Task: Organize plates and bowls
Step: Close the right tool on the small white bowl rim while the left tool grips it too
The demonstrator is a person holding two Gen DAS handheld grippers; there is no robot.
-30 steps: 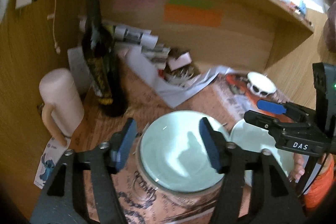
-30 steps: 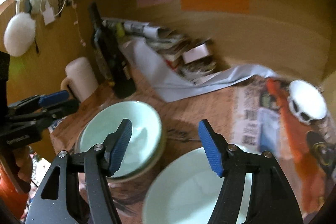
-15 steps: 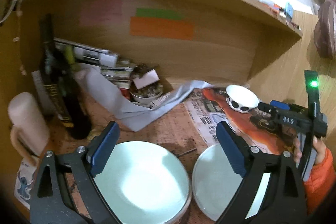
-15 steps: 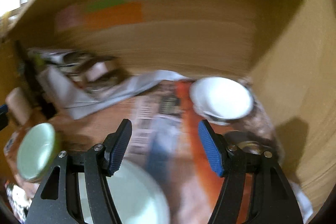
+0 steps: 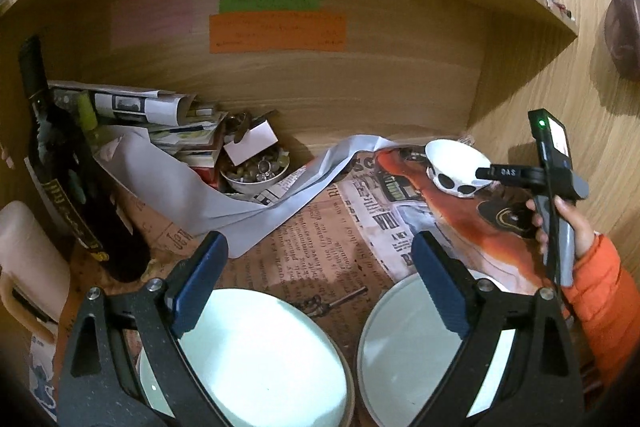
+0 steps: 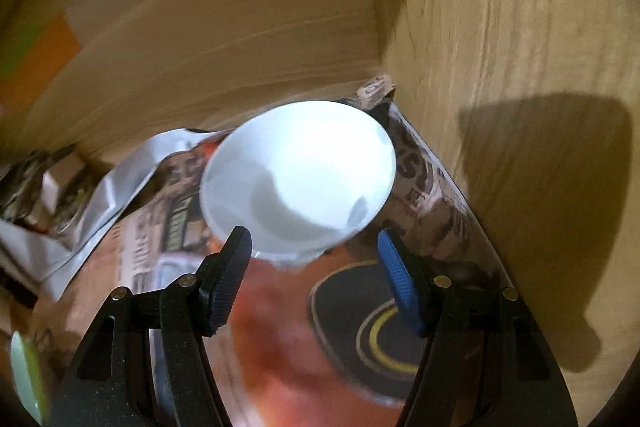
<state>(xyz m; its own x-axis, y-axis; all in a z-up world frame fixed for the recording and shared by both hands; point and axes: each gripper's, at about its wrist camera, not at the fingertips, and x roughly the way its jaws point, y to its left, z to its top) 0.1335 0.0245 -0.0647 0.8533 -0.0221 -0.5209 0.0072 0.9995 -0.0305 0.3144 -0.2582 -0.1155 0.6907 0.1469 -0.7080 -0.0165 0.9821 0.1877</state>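
Left claw (image 5: 320,291) now released, spread above pale green bowl (image 5: 256,359) beside plate (image 5: 416,355). Right claw (image 6: 316,283) swung over, jaws apart, empty, nearing white bowl (image 6: 300,171) at twelve o'clock; pickup likely next.

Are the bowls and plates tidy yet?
Not yet. The green bowl and plate sit side by side. The right tongs, open, are nearing the white bowl. The left tongs hold nothing. Stacking remains.
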